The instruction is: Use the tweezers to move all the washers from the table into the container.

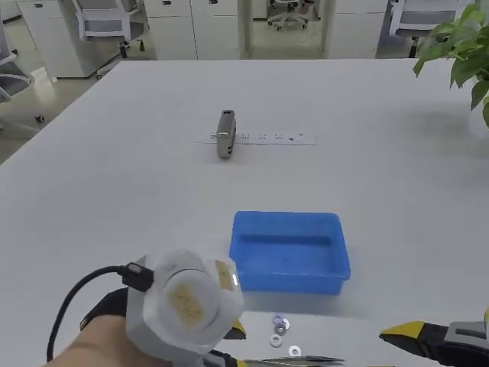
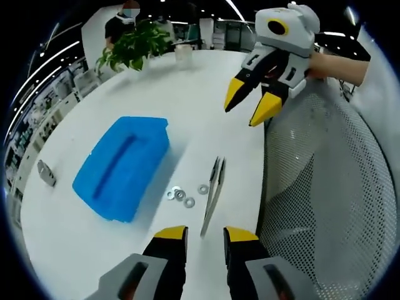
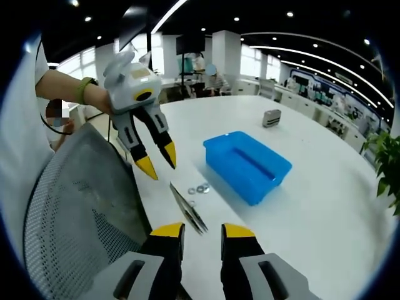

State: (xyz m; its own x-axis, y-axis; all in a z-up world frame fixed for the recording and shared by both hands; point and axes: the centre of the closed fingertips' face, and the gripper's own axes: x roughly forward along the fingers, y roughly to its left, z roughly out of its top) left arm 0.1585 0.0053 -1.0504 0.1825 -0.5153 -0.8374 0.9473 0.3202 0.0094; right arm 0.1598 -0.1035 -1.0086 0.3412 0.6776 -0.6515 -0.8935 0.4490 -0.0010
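A blue container [image 1: 289, 252] stands on the white table [image 1: 137, 176], near its front edge. Several washers [image 1: 280, 327] lie just in front of the container, and metal tweezers [image 1: 306, 359] lie flat beside them. My left gripper [image 1: 233, 340] hovers at the lower left, open and holding nothing. My right gripper [image 1: 405, 336] comes in from the lower right, also open. In the left gripper view the tweezers [image 2: 214, 194] lie just beyond my open left gripper [image 2: 206, 236], with the washers [image 2: 184, 197] and container [image 2: 122, 165] to their left. In the right gripper view the tweezers [image 3: 187, 209] lie ahead of my open right gripper [image 3: 202, 232].
A white power strip [image 1: 267, 138] and a small grey block [image 1: 225, 134] lie mid-table. A potted plant [image 1: 462, 53] leans in at the far right. A mesh chair back [image 2: 312, 187] stands close to the table's near edge. Office chairs and cabinets stand behind the table.
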